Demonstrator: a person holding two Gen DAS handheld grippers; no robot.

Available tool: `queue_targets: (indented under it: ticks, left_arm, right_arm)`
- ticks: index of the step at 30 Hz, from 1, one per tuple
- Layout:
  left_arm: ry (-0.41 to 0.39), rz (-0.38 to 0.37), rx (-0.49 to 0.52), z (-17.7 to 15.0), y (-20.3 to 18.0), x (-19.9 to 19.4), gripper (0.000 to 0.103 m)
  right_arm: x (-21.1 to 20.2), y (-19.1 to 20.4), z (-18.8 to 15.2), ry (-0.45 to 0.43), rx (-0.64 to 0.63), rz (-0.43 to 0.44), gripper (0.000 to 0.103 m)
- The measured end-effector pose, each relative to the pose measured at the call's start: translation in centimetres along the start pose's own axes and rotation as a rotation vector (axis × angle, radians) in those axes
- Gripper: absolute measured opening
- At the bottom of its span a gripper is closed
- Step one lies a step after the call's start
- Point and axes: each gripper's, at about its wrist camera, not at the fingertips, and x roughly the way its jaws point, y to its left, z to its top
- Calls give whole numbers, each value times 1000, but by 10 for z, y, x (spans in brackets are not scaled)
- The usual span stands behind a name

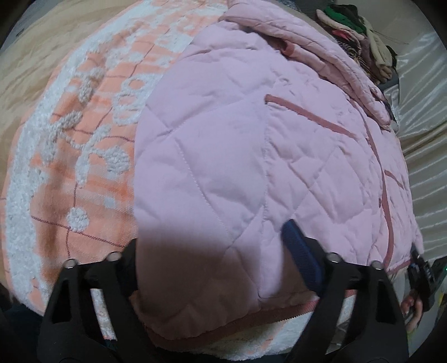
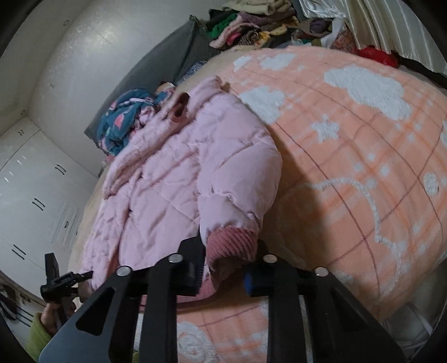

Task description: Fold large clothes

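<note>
While both grippers are down at the near edge of the bed, the pink jacket (image 2: 173, 178) lies spread over the orange blanket (image 2: 349, 173), hem toward the left gripper, one sleeve toward the right.

The right gripper (image 2: 223, 268) has its jaws set apart with the ribbed cuff (image 2: 232, 243) sitting between them. Looks like they're around it rather than pinching, though I can't fully tell if the pads touch the knit. The left gripper (image 1: 220, 245) is also spread wide, straddling the jacket's bottom corner; its left finger is mostly buried under fabric, so contact there is a guess.

If the step is bringing that sleeve across the body, I'd bite the cuff deep, past the ribbing into the padded bit, since puffy quilting slides out of a shallow pinch. Keep the left side pinning the hem so the whole thing doesn't drag over the fuzzy blanket, and lift before sweeping.

Farther back, the hood end bunches up against a blue patterned cloth (image 2: 123, 120), and I can't make out where the other sleeve ends. There's a clothes pile (image 2: 251, 25) by the wall, too jumbled to sort out. The zipper line only shows in the left view.
</note>
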Motion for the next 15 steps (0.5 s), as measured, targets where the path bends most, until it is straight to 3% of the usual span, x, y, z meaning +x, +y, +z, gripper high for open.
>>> queue_targets:
  ticks: [1,4,6,11,15]
  left_arm:
    - [-12,-10,17,-1,-3,-3,53]
    - [-50,-7,55,-3,-8,-14,29]
    - [-83,-7,76,-2,-10,-21,17]
    - [-173,19,194,-1,-31,-46,12]
    - [-212,-3,210,7,-42,-61,11]
  right_arm:
    - [-3,3,2,-10,-9,9,16]
    - [-12,12,12,-39,-32,39,15]
    - [-16,18,18,-51,-56,44,15]
    - [-23,29,31,-70,-90,58,14]
    - [-25,40,44,-78,-105,55,14]
